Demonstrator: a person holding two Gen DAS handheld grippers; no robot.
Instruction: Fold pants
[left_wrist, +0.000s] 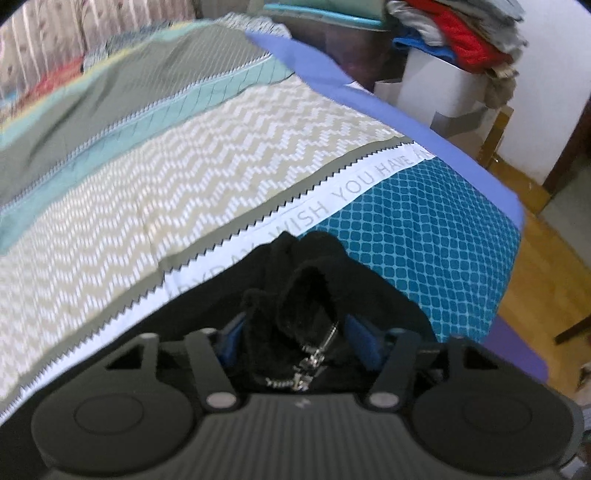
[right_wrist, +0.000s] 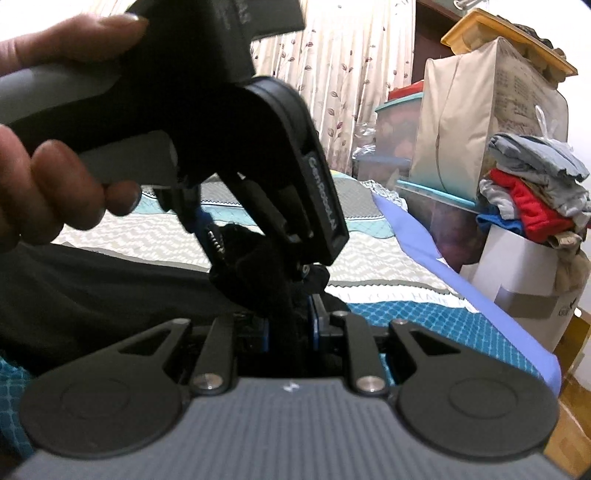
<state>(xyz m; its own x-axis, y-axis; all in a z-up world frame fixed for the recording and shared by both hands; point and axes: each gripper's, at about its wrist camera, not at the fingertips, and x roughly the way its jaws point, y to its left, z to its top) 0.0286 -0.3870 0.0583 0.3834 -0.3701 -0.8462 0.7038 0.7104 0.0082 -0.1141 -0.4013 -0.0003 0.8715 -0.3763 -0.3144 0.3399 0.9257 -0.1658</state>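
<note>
Black pants (left_wrist: 373, 284) lie on the patterned quilt (left_wrist: 184, 166) near the bed's corner. In the left wrist view a bunched part with a metal zipper (left_wrist: 314, 362) fills the gap between the blue pads (left_wrist: 364, 341) of my left gripper (left_wrist: 295, 332), which is shut on it. From the right wrist view, a hand (right_wrist: 44, 184) holds the left gripper (right_wrist: 255, 254) tilted down onto the same bunch. My right gripper (right_wrist: 290, 328) sits just below it, pads close together and shut on a fold of the pants (right_wrist: 92, 288), which spread away to the left.
The bed's blue sheet edge (left_wrist: 406, 110) runs along the right, with wooden floor (left_wrist: 535, 277) beyond. A white box with piled clothes (right_wrist: 535, 192) stands beside the bed. Plastic storage bins (right_wrist: 399, 129) and a large beige bag (right_wrist: 480, 110) stand behind it by the curtain.
</note>
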